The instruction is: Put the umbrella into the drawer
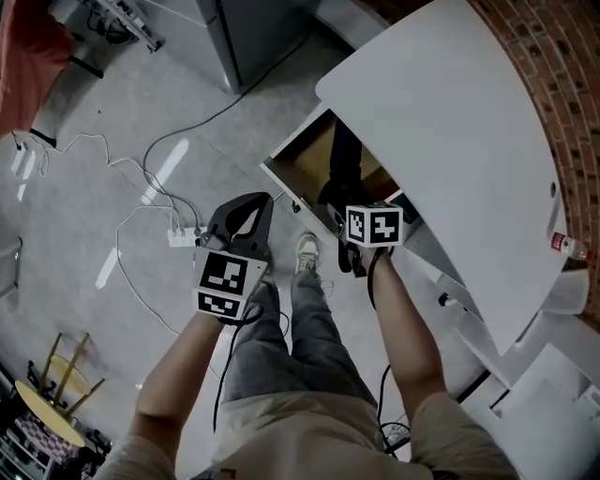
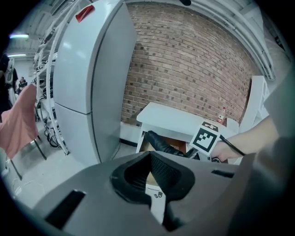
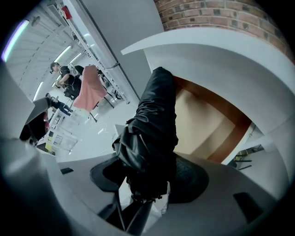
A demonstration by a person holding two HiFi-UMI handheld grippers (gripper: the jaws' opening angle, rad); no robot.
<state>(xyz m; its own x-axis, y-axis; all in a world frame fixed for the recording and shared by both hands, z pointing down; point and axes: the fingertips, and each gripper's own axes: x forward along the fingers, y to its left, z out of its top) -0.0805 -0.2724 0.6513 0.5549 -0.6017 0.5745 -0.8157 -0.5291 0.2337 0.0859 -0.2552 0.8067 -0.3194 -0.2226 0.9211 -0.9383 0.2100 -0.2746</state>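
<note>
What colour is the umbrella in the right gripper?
Black; the umbrella shows best in the right gripper view.

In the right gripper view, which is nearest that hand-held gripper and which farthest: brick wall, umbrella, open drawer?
1. Umbrella: clamped in the right hand-held gripper, centre.
2. Drawer: open, behind the umbrella, right.
3. Brick wall: farthest back, top edge.

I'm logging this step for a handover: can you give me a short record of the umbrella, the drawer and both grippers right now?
umbrella: black, folded, clamped in the right gripper
umbrella pose: tilted, far end pointing into the drawer opening
drawer: open, under the white table, visible bottom bare
left gripper: jaws together, nothing between them
task state: umbrella not yet released
</note>
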